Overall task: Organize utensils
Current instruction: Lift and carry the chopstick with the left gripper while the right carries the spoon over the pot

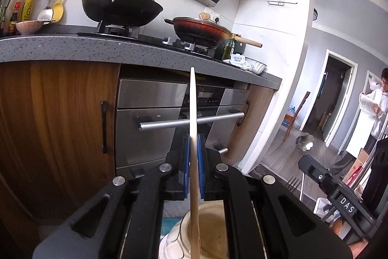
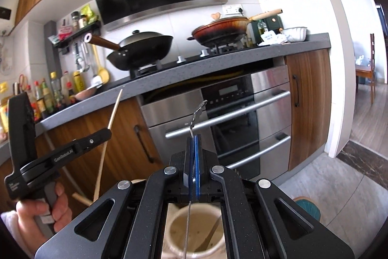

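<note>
The left gripper (image 1: 193, 137) has its jaws closed on a wooden utensil (image 1: 193, 128), a thin pale piece that is seen from its edge and stands almost upright between the blue pads (image 1: 200, 162). The lower end of this utensil goes down into a cream ceramic jar (image 1: 208, 229) just below the gripper. The right gripper (image 2: 193, 137) has its jaws pressed together on a thin metal utensil (image 2: 194, 118), whose curved upper end rises above the fingertips while its straight shaft hangs down into the jar (image 2: 194, 232). In the right wrist view the left gripper (image 2: 106, 134) is at the left, held by a hand (image 2: 36, 213), and the wooden utensil (image 2: 109, 135) leans there. Far behind, a black wok (image 1: 121, 6) and a red-brown pan (image 1: 201, 32) sit on the stove, above a steel oven (image 1: 174, 113).
</note>
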Demonstrator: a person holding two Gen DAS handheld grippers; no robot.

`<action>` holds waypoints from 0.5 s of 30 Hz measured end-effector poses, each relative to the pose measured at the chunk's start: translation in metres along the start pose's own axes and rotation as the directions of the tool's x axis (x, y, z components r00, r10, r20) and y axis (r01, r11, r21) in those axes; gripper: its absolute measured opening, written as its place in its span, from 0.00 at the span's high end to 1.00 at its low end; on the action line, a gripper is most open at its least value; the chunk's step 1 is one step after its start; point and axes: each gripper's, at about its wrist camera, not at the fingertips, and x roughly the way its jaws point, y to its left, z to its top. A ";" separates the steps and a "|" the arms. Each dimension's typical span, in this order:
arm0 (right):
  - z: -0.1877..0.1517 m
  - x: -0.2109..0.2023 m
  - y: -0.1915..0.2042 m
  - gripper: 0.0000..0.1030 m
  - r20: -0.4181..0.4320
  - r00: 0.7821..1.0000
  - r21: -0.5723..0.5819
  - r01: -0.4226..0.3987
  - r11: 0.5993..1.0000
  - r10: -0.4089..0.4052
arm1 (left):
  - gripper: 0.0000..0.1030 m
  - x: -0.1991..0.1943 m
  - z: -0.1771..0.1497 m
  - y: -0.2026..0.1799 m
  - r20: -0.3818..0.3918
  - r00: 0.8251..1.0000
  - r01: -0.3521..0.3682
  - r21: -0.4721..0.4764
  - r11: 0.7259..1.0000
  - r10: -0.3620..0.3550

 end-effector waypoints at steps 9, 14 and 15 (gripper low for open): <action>-0.012 0.019 0.003 0.98 0.103 0.990 -0.053 0.107 0.993 -0.101 | 0.94 0.018 -0.014 0.000 0.008 0.999 0.034 0.010 0.999 -0.034; -0.026 0.025 0.008 0.98 0.100 0.988 -0.114 0.132 0.985 -0.120 | 0.94 0.014 -0.022 0.003 -0.005 0.998 0.056 0.017 0.998 -0.056; -0.028 0.025 0.008 0.98 0.095 0.988 -0.115 0.133 0.984 -0.122 | 0.94 0.012 -0.023 0.004 -0.008 0.998 0.059 0.019 0.998 -0.059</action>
